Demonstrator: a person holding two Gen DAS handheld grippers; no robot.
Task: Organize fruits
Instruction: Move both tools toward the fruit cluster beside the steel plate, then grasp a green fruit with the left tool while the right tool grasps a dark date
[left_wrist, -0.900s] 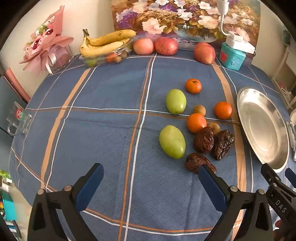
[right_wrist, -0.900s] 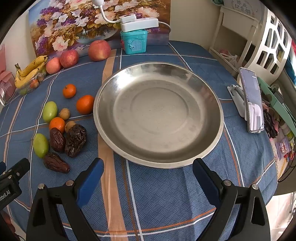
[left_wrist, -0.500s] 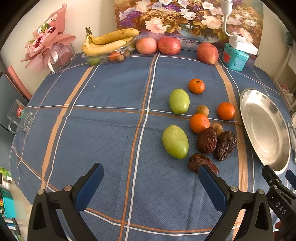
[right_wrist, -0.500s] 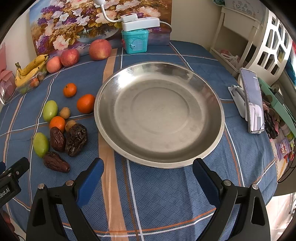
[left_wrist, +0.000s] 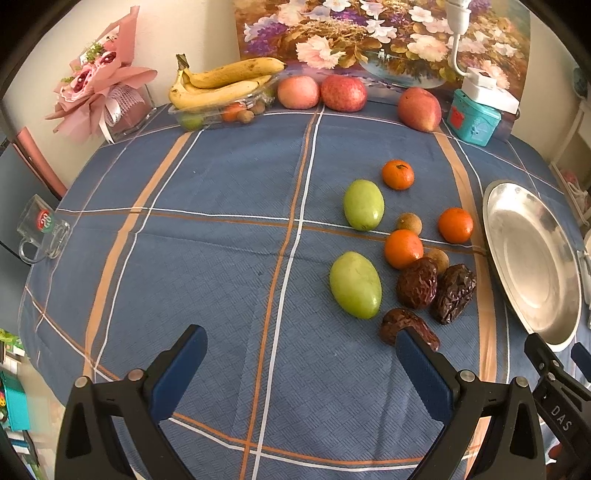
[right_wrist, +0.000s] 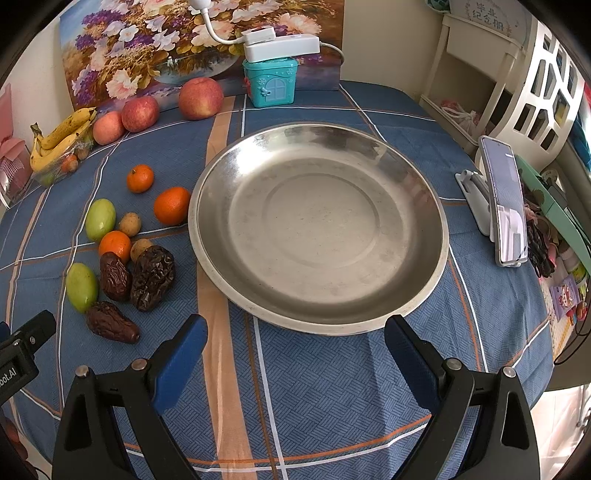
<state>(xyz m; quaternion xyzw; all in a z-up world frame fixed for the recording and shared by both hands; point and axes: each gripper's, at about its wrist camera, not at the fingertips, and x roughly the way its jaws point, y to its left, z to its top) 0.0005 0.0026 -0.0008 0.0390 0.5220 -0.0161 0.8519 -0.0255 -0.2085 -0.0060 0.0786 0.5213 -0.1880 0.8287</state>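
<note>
Both tongs gape; wrinkled dates beside oranges.

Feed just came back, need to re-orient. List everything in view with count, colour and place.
plate: 1, silver, empty, right of loose fruit
oranges: 3, orange, cluster
green fruits: 2, green, left of cluster
dates: 3, dark brown, near side of cluster
small round fruits: 2, tan, among oranges
apples: 3, red, far edge
bananas: 1 bunch, yellow, on clear tray
box: 1, teal, far edge
phone: 1, on stand, right
left claw: open, empty
right claw: open, empty
</note>
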